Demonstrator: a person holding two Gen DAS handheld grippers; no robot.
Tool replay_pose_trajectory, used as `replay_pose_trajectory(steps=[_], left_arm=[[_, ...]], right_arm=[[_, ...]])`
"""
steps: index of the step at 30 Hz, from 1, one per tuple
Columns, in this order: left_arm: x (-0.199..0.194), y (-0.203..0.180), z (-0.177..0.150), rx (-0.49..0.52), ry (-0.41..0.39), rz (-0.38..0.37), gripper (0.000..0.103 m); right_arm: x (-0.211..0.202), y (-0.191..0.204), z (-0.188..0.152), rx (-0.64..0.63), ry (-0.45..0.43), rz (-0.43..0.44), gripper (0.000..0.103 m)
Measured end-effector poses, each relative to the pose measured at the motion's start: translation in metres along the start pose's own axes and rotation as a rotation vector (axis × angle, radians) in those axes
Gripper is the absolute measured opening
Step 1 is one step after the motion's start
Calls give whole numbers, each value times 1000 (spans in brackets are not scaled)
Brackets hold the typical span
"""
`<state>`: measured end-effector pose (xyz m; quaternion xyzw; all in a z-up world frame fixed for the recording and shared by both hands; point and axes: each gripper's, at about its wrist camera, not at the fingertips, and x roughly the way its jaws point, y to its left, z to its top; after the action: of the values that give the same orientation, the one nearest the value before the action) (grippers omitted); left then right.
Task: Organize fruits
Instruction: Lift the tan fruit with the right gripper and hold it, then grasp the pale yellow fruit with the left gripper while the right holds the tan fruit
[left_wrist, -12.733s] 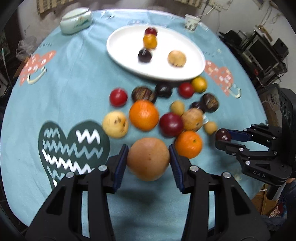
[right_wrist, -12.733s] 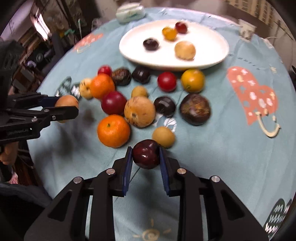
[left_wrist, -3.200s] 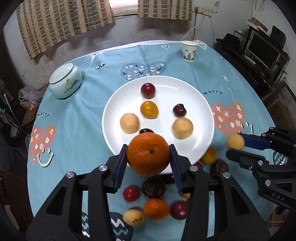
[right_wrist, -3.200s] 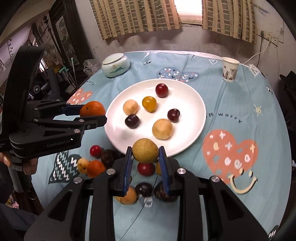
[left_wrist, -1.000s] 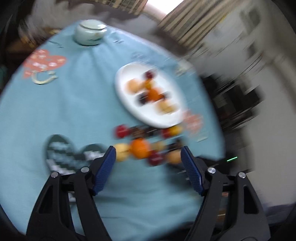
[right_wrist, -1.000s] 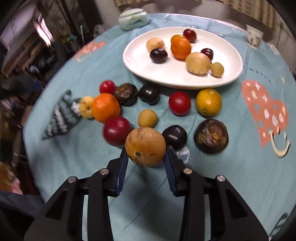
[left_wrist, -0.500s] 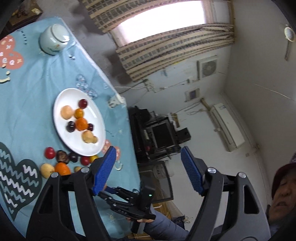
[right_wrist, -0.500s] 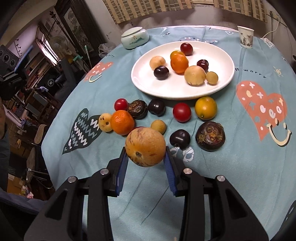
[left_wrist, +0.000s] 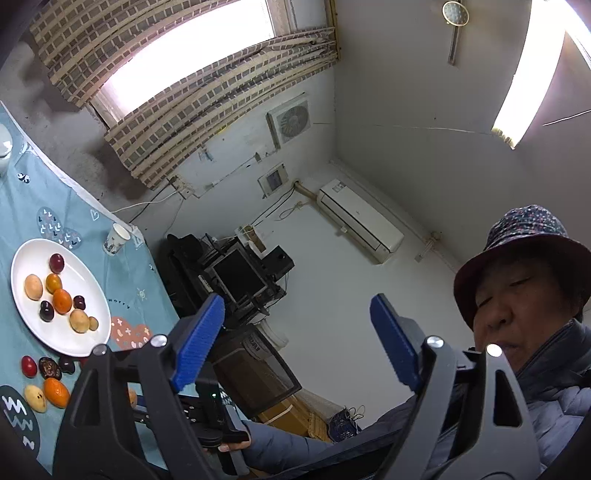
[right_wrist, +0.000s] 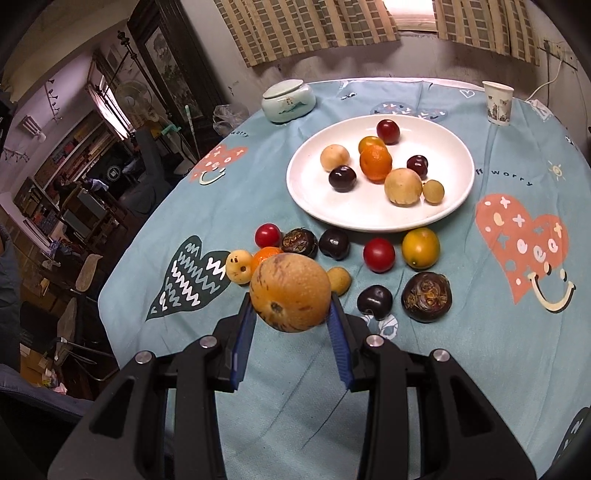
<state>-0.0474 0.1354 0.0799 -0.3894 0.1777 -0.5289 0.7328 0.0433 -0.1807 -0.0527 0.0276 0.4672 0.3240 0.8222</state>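
Right, my right gripper (right_wrist: 291, 321) is clamped on the big tan fruit (right_wrist: 290, 292), blue pads pressing its two flanks, and it hangs clear above the tablecloth (right_wrist: 480, 350), on the near side of the white plate (right_wrist: 461, 192). My left gripper (left_wrist: 295, 347) carries nothing: its jaws have just been opening further and stand wide, aimed off at the room, not the table.

The plate is my landmark. Seven fruits already sit on it, clustered from its centre toward the far and right parts; the bare patch is the near-left portion. That is where I judge this one should go. Between me and the plate's near rim lies a loose row of fruit: a red one (right_wrist: 379, 254), a yellow-orange one (right_wrist: 421, 247), dark ones. So I should carry high enough to pass over them and the rim, then lower until the fruit rests on the porcelain before letting the pads part. It is round and heavy-looking; released early, it could roll into the orange (right_wrist: 375, 164) at the plate's centre and scatter the smaller pieces.
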Motion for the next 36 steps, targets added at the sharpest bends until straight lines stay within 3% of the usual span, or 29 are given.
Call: replay_pose_trajectory(steps=[2,4,5,6,7,9,13,16,19,22,26,32,36], left_arm=[[2,5,-1,-6,9,55,83],[4,9,-1,-2,24,202,85],[10,15,-2,10,49,333,85],[21,24,-4,50,92,558,85],[31,33,-8,89,138,735,84],[49,57,-21,168,250,1006,83],[50,107,-35,103,321,1161,83],[52,136,-48,142,352,1295,83],[59,144,-68,285,419,1331,83],[61,147,-86,333,516,1200,85],[58,149,-109,375,599,1105,85],[69,181,-119,371,675,1120,85],[78,194,-124,383,716,1119,85]], right_arm=[[0,-1,-1,3,2,-1,39],[0,-2,-2,7,4,-4,39],[0,-2,-2,9,4,-6,39],[0,-2,-2,10,5,-6,39],[0,-3,-2,11,7,-8,39],[1,-3,-3,13,10,-10,39],[2,-2,-4,13,17,-12,39],[4,-2,-7,18,27,-19,39],[4,-5,-9,31,32,-32,39],[3,-9,-11,42,33,-44,39],[0,-14,-12,62,29,-61,39],[6,-17,-16,82,49,-70,39],[3,-28,-16,178,28,18,39]])
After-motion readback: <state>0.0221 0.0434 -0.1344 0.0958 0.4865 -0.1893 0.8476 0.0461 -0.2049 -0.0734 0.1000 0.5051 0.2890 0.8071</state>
